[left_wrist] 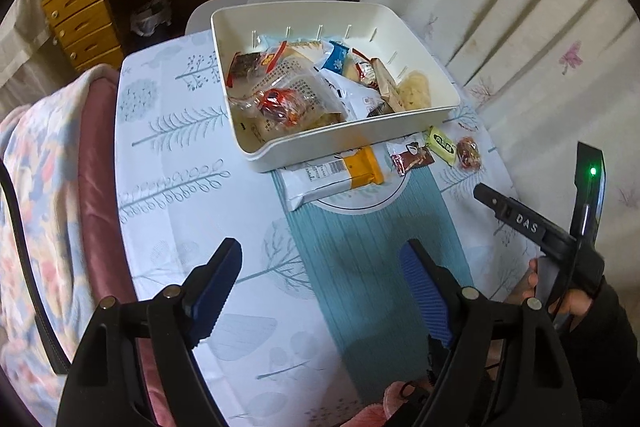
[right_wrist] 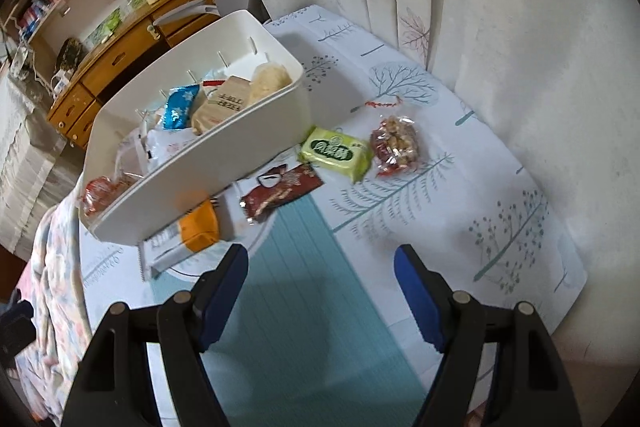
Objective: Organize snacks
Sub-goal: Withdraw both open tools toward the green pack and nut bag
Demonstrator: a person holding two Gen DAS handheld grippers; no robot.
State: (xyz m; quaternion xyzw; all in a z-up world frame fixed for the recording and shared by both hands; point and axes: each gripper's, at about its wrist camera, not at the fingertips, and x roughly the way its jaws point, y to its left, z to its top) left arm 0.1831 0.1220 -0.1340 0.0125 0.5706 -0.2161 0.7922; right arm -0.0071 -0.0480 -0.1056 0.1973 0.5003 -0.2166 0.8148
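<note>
Tongs, left (left_wrist: 320, 291) and right (right_wrist: 322, 291), gape wide, holding nothing.

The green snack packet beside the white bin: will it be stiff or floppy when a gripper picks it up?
The green snack packet looks puffed and pillow-shaped, so probably light and slightly squashy. Its glossy wrapper may slip. It lies flat, so rolling seems unlikely.

My desk (left_wrist: 192, 163), under a white tree-print cloth, carries a white plastic bin (left_wrist: 360, 143), an orange-and-white packet (left_wrist: 332, 179), a brown wrapper (left_wrist: 412, 157), a green packet (right_wrist: 336, 153) and a clear nut bag (right_wrist: 396, 145).
</note>
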